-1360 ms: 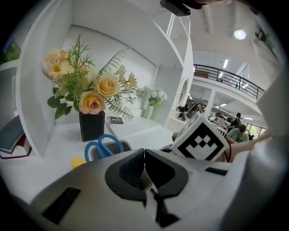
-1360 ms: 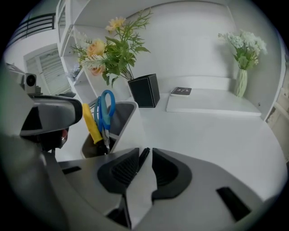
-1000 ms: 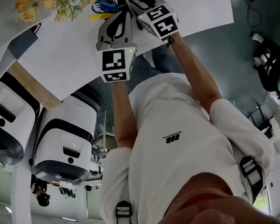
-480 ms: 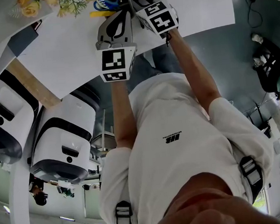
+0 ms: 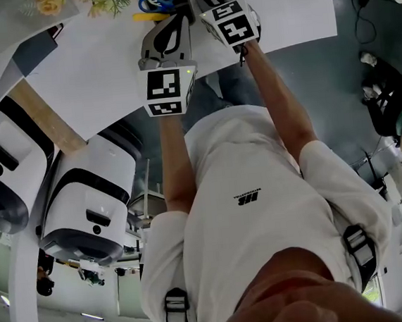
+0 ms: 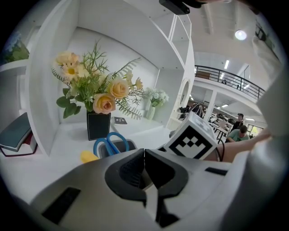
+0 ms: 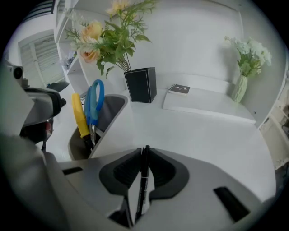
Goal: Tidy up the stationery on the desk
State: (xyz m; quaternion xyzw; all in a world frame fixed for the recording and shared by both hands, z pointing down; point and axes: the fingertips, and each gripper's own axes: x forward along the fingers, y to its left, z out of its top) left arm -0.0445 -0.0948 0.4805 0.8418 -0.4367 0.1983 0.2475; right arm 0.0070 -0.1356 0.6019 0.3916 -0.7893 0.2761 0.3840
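The right gripper (image 7: 144, 152) has just closed its jaws on a black pen (image 7: 142, 185), just beside the holder (image 7: 113, 108). The left gripper (image 6: 144, 155) is clenched on nothing. The pen, seemingly pinched thinly, could pivot and miss the holder.

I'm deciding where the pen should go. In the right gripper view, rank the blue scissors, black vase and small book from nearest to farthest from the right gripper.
1. Blue scissors: left, standing in the gray holder.
2. Black vase: centre, behind the holder.
3. Small book: right of the vase, farthest back.
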